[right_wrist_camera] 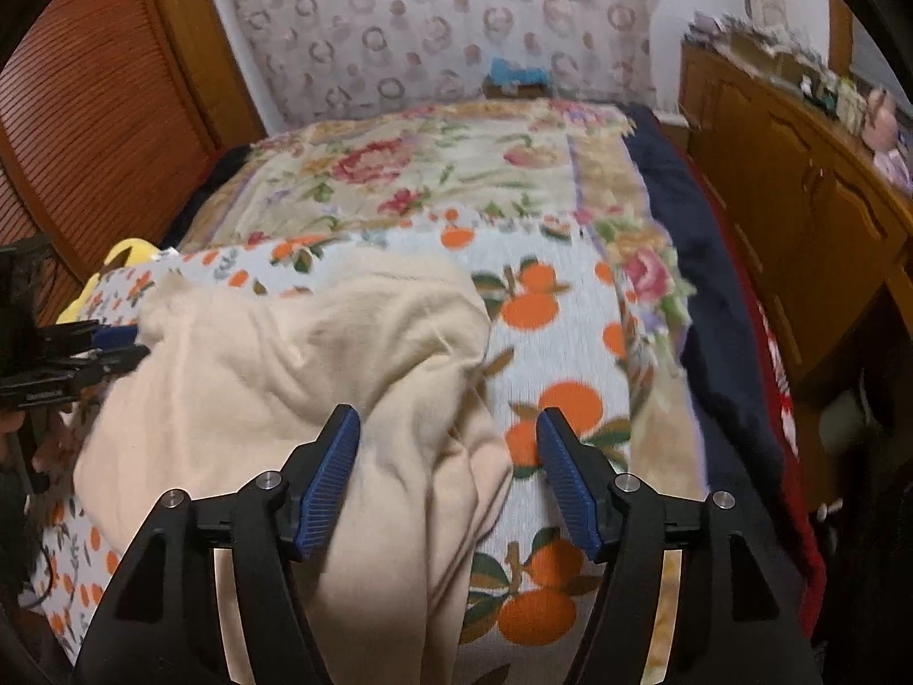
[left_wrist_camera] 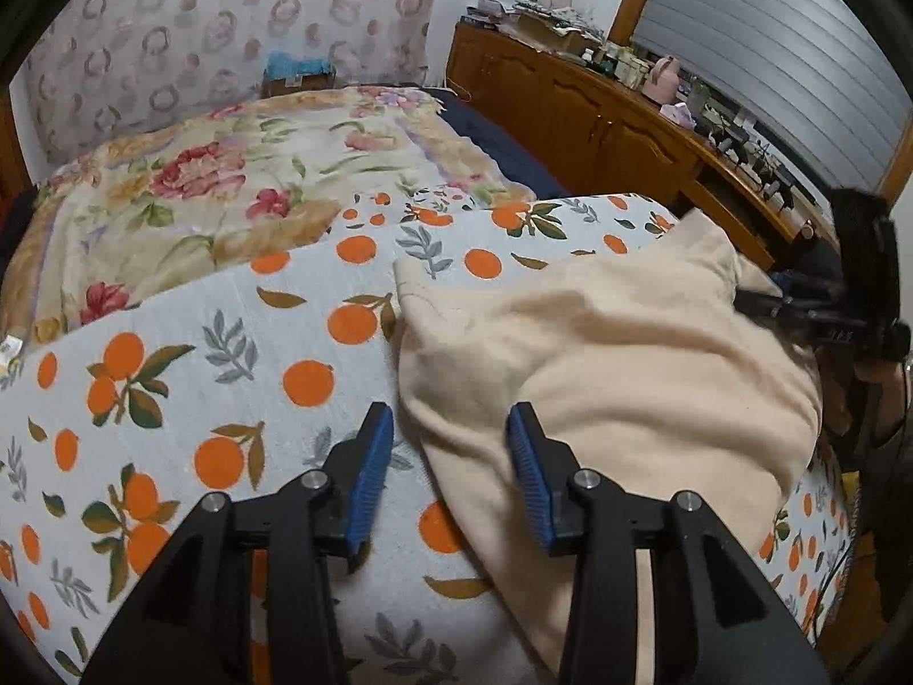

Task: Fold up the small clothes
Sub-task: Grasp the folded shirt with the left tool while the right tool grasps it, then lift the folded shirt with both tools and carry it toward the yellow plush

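Cream garment (left_wrist_camera: 616,354) heaped on orange-print sheet (left_wrist_camera: 228,354); floral blanket (left_wrist_camera: 228,171) beyond. Left tool (left_wrist_camera: 451,428), right tool (right_wrist_camera: 448,428) both apart.

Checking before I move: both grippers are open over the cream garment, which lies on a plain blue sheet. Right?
Not quite: the sheet is orange-printed, not plain blue, as the left wrist view shows. The rest holds: left gripper and right gripper are open over the cream garment.

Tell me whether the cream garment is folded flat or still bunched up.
Bunched up, not folded flat. The cream garment lies in a rumpled heap with loose creases on the orange-print sheet; both grippers are open, neither gripping it.
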A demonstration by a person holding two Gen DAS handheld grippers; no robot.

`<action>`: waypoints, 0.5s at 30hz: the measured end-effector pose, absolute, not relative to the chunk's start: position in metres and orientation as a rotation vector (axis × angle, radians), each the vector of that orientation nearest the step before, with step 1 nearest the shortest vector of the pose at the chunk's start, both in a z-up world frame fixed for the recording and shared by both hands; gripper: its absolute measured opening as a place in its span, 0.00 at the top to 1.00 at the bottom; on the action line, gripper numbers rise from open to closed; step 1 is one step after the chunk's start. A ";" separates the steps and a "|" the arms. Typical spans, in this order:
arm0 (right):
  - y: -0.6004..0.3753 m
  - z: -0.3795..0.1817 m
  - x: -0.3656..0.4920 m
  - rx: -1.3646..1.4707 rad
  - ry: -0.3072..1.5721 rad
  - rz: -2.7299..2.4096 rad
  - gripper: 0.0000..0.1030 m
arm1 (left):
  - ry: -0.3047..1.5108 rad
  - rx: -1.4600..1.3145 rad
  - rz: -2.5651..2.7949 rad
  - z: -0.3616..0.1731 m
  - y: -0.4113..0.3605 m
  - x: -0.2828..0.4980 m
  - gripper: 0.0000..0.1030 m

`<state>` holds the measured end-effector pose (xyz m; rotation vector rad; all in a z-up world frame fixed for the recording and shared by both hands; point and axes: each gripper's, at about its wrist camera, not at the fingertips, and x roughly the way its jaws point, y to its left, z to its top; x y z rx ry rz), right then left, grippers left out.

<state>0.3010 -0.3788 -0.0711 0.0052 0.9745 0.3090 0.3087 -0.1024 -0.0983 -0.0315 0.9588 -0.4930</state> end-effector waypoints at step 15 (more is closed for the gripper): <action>-0.354 -0.072 0.284 -0.019 0.960 0.449 0.83 | 0.955 -0.177 -0.617 -0.094 -0.111 0.306 0.93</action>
